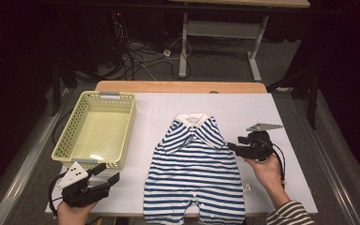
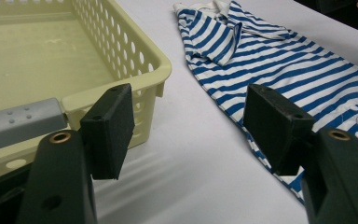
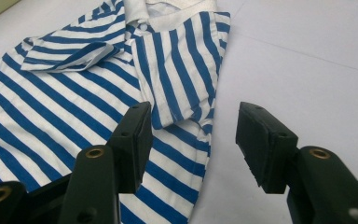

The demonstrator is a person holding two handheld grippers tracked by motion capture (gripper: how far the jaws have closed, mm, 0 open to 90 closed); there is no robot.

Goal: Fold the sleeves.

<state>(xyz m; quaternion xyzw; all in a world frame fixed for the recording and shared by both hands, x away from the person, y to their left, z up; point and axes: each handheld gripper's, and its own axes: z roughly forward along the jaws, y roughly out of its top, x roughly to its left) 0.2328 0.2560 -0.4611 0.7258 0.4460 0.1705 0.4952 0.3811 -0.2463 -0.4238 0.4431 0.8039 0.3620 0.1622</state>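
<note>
A blue-and-white striped baby romper (image 1: 194,173) lies flat on the white table top (image 1: 281,154), collar toward the far side and both short sleeves folded in over the chest. My right gripper (image 1: 233,147) is held low at the romper's right edge, pointing at the folded right sleeve (image 3: 182,70). In the right gripper view its jaws (image 3: 196,144) stand open over the garment's edge, with nothing pinched. My left gripper (image 1: 107,172) rests at the table's near left corner, open and empty. In the left gripper view (image 2: 191,128) it points between the basket and the romper (image 2: 279,60).
A pale yellow perforated basket (image 1: 131,126) with grey handles stands empty at the left, its near corner (image 2: 163,70) close to my left jaw. Bare table lies right of the romper. Beyond the far edge are cables (image 1: 136,56) and a desk frame (image 1: 183,47).
</note>
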